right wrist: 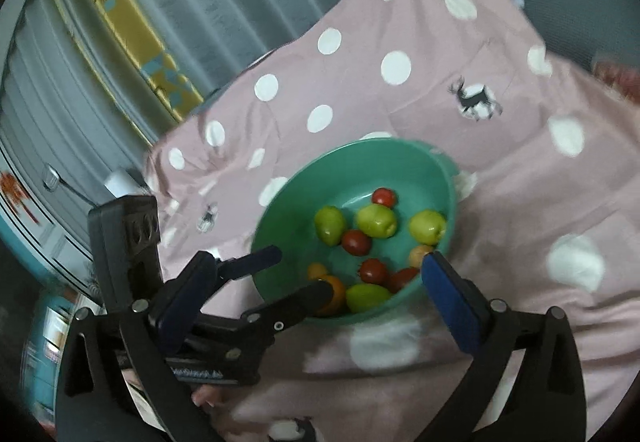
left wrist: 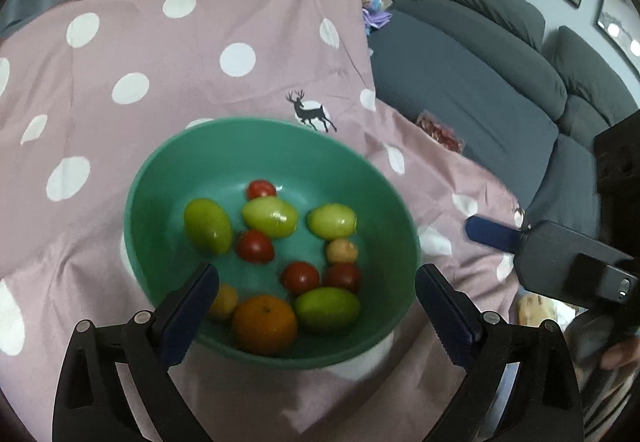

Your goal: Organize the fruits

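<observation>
From my left wrist, I am holding my left claw (left wrist: 316,306) released, its two blue pads spread wide over the near rim of the green bowl (left wrist: 160,178) with nothing gripped between them. The bowl is sitting on a pink polka-dot cloth (left wrist: 160,82) draped over the worktop, and the fruits are lying inside it: an orange (left wrist: 265,324) nearest me, green oval fruits (left wrist: 208,226) across the middle, small red tomatoes (left wrist: 255,245) and a couple of pale yellow ones (left wrist: 341,251) among them. No fruit is showing on the cloth outside the bowl, so I am judging the gathering as done or close to it; my next move probably calls for drawing back clear of the rim without knocking the bowl. My right claw (left wrist: 494,232) is showing only as one blue finger and a dark body at the right edge.

From my right wrist, my right claw (right wrist: 316,294) is also standing wide and empty, hovering just this side of the bowl. The left claw's fingers (right wrist: 256,260) are crossing in front, covering part of the orange and the bowl's near rim. The picture is blurring at the edges, so the room behind the curtain (right wrist: 240,2) is hard to make out, and I cannot tell what lies under the cloth.
</observation>
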The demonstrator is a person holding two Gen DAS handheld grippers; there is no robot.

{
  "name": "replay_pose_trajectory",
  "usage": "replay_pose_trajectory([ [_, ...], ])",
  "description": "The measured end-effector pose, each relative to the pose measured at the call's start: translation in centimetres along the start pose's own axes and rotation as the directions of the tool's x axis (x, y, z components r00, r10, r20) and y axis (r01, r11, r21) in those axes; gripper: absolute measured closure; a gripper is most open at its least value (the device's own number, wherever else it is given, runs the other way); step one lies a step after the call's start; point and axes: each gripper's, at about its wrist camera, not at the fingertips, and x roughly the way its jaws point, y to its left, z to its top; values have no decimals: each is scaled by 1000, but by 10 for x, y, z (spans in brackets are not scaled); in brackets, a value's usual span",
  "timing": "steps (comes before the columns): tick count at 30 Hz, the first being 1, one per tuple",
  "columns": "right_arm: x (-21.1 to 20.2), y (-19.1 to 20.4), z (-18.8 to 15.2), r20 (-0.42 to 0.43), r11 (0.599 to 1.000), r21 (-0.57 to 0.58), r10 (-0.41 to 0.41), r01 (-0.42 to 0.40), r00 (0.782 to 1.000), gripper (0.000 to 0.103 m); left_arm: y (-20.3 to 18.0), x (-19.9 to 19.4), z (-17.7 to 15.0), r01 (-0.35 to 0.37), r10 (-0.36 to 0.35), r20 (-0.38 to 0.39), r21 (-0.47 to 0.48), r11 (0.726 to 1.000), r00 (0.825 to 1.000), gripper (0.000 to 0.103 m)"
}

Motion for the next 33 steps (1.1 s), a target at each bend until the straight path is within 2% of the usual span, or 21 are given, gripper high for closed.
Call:
replay_pose_trajectory([
  [4, -6, 12, -5, -18, 983, -90, -161, 159, 987, 0, 0, -10, -2, 3, -3, 8, -10, 1000, 1000, 5],
  [7, -2, 9, -7, -32, 972, -86, -224, 221, 974, 0, -2, -14, -5, -26, 26, 11, 10, 1000, 1000, 5],
  [13, 6, -6, -11, -107, 957, -14, -291, 291, 951, 0, -12, -17, -12, -128, 127, 10, 81, 988, 992, 5],
  [18, -4, -11, -15, -100, 926, -11, -378, 378, 921, 0, -9, -12, -17, -223, 227, -35, 83, 971, 973, 5],
  [23, -15, -15, -17, -88, 905, -19, -424, 424, 901, 0, 0, -8, -17, -212, 213, -74, 23, 977, 974, 5],
  [28, -14, -26, -20, -124, 890, -1, -453, 456, 883, 0, -1, -8, -19, -221, 223, -76, 26, 975, 972, 5],
  [31, -6, -34, -24, -159, 867, -7, -494, 499, 855, 0, -5, -8, -21, -229, 231, -90, 36, 973, 969, 5],
  [33, -3, -37, -27, -178, 859, -7, -506, 513, 844, 0, -8, -7, -23, -238, 243, -115, 49, 970, 963, 5],
])
